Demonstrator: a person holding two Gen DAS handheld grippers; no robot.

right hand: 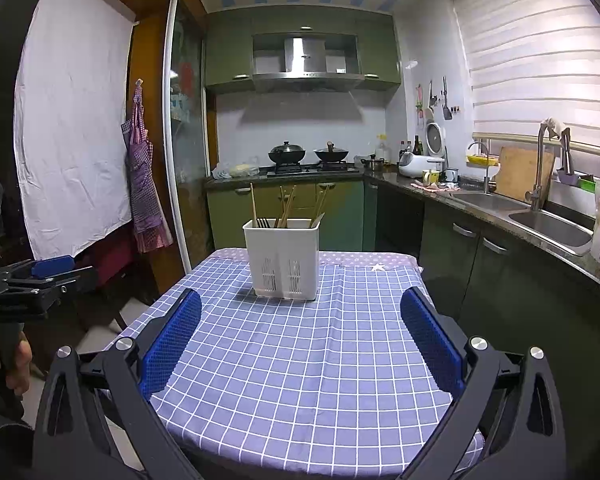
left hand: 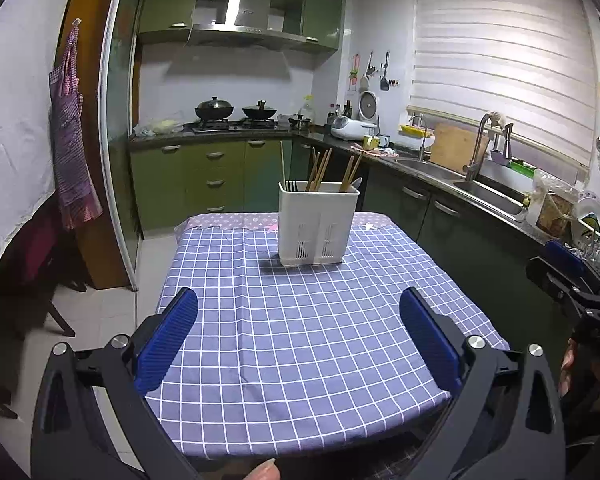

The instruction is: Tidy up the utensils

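A white plastic utensil holder [left hand: 318, 224] stands upright on the far half of the table with the blue checked cloth [left hand: 300, 340]. It also shows in the right wrist view [right hand: 282, 258]. Wooden chopsticks [left hand: 320, 174], dark fork tines [left hand: 292, 186] and a pale utensil tip stick out of its top. My left gripper [left hand: 298, 300] is open and empty, held over the near part of the table. My right gripper [right hand: 300, 304] is open and empty too, over the near edge.
Green cabinets and a stove with two woks [left hand: 236, 112] lie behind the table. A counter with a double sink [right hand: 540, 220] runs along the right. A checked apron [left hand: 72, 140] hangs on the left by a glass door. The other gripper shows at each view's edge.
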